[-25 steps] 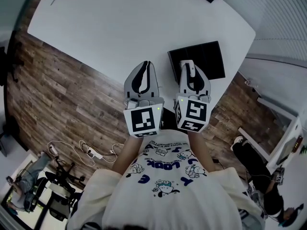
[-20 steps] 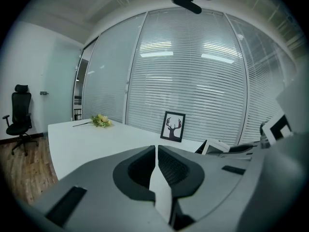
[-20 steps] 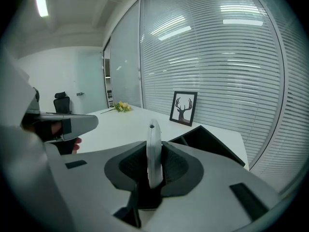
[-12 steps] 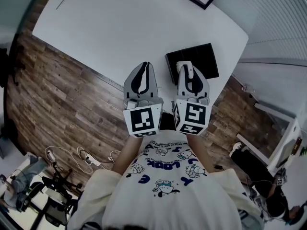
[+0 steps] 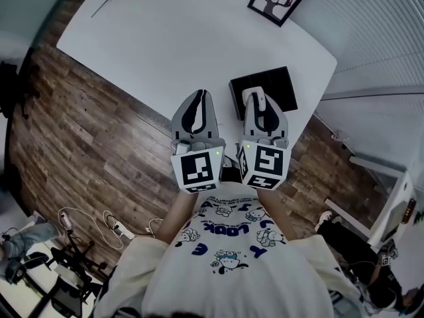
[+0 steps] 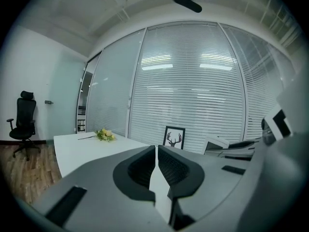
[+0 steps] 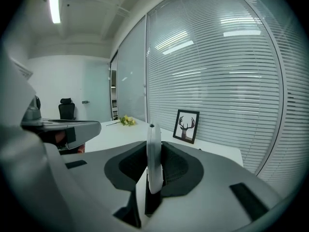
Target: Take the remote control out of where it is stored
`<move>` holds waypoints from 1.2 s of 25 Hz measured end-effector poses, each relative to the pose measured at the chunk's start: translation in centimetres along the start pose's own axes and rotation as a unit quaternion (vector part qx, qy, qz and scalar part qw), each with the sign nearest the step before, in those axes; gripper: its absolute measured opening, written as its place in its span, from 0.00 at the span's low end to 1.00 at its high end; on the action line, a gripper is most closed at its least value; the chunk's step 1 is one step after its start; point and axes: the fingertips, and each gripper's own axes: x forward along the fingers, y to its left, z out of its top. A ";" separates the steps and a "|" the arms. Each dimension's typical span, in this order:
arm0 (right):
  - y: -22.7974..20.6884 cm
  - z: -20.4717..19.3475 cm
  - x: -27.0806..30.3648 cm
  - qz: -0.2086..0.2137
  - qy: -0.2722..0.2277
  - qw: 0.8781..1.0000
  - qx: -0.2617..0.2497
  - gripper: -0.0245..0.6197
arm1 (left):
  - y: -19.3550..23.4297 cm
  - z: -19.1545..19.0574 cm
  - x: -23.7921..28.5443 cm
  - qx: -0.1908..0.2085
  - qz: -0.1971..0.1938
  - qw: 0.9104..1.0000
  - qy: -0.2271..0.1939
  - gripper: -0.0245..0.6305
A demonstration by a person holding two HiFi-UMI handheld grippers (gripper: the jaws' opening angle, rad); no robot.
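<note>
Remote control [image 7: 154, 156] is pinched edge-on in my right gripper's [image 5: 257, 97] jaws, long axis running fwd along them, over the black tray [image 5: 285, 85] at the desk's [image 5: 165, 45] near right edge. Left gripper [image 5: 201, 98] hangs just left, jaws pressed together w/ nothing between. Right arm carries it.

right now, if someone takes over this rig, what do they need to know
Left gripper: shut, empty, held over the near edge of the white table.
Right gripper: shut on the white remote control, held on edge in the air.
Black box: on the table, just beyond the right gripper.
Done: the remote appears to be out of the box.
Left: probably set it down on the table.
</note>
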 end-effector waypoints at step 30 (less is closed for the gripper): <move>7.3 1.7 -1.9 0.102 -0.021 0.994 -0.024 0.16 | 3.5 2.1 -5.7 0.002 0.068 0.997 -0.039 0.08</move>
